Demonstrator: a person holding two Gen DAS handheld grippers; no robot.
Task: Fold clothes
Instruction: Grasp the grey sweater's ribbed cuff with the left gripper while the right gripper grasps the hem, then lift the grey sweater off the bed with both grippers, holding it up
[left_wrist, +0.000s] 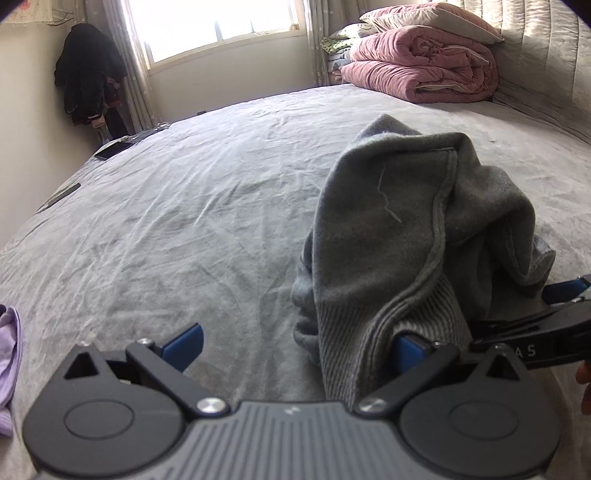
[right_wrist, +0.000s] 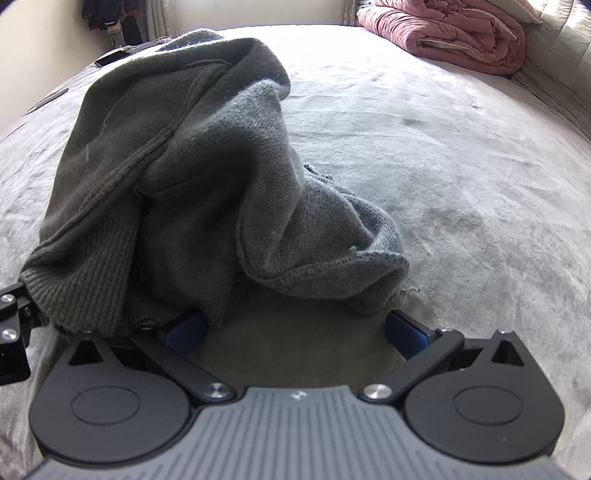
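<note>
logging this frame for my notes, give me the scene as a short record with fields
surface: grey bed sheet
garment: grey knit sweater, bunched in a heap, unfolded
left gripper: open, ribbed hem draped over its right finger
right gripper: open, sweater edge over its left finger
other clothing: lilac garment at left edge
bedding: folded pink quilt at bed head
fold status: not started

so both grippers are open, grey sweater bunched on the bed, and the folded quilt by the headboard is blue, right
Not quite: the quilt is pink, not blue, as the left wrist view shows. The rest holds: left gripper and right gripper are open, and the grey sweater lies bunched on the bed.
</note>
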